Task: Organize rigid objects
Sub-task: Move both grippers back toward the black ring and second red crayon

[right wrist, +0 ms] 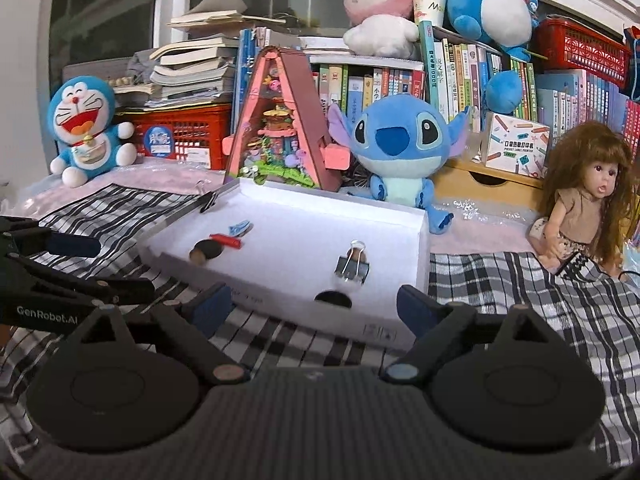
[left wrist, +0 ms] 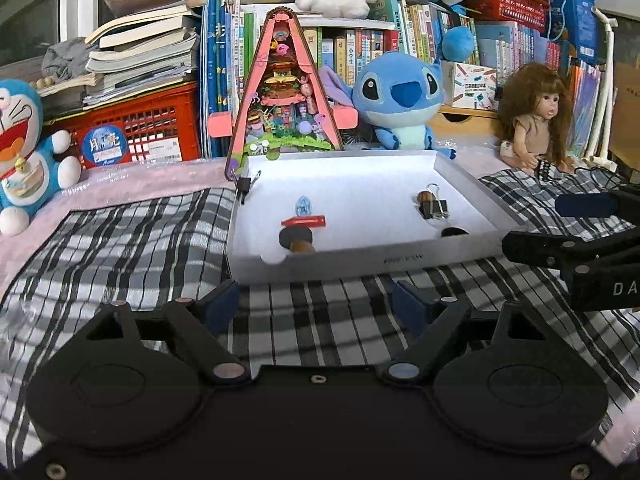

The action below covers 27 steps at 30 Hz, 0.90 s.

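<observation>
A: From the left wrist, what shows?

B: The left claw [left wrist: 316, 300] hangs with its jaws spread wide and nothing between them, above the checked cloth [left wrist: 132, 248]. Just ahead lies the white tray [left wrist: 360, 264]. Inside it, near the front wall, a dark round stamp with a wooden handle [left wrist: 297, 239] lies on its side, touching a flat red piece [left wrist: 303, 221], with a small pale blue charm [left wrist: 303, 207] just behind. Toward the right a black binder clip [left wrist: 434, 205] rests against a brown wooden piece. Another small clip [left wrist: 245, 185] bites the tray's far left corner.

A: And the other tool?

B: The right claw [left wrist: 560, 228] enters from the right edge, beside the tray; its jaws stand apart and hold nothing.

A: Now the right wrist

B: The right claw [right wrist: 316, 306] is agape and empty over the cloth [right wrist: 500, 280], with the tray [right wrist: 420, 240] just in front. The binder clip [right wrist: 352, 266] sits near the tray's front right, the stamp [right wrist: 206, 251] and red piece [right wrist: 226, 240] to the left, the blue charm [right wrist: 240, 227] behind them. The left claw [right wrist: 100, 266] shows at the left edge, jaws parted, beside the tray.

A: Behind the tray?

B: A pink triangular toy house [right wrist: 280, 120], a blue plush [right wrist: 400, 144] and a doll [right wrist: 584, 196]
</observation>
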### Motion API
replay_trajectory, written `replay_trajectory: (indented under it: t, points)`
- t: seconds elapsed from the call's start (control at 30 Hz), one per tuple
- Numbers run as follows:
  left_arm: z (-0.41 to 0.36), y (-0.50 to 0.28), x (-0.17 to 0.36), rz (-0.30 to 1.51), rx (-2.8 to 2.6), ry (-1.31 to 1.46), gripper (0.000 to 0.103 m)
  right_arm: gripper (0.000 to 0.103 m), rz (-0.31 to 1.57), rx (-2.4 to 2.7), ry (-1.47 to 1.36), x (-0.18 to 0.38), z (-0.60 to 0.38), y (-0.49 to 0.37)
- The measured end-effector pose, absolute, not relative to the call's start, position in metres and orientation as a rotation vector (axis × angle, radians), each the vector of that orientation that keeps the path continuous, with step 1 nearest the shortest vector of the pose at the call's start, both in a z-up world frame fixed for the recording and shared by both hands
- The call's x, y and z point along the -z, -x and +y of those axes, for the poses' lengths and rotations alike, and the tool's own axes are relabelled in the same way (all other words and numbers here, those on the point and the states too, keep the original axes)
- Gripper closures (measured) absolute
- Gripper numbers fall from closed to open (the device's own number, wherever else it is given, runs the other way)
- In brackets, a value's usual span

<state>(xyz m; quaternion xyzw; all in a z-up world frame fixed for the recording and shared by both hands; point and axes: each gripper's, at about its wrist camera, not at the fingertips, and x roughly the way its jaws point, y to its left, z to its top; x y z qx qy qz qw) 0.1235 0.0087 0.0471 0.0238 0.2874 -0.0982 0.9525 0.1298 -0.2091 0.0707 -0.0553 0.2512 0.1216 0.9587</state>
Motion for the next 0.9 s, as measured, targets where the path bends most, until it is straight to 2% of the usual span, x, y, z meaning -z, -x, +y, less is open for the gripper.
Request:
replay_trajectory:
  t: [0.9]
  points:
    - [-0.003,-0.052,-0.009,0.588,0.252,-0.060,0.020,0.008,0.534,-0.253,0.156,-0.035,-0.215,-0.069]
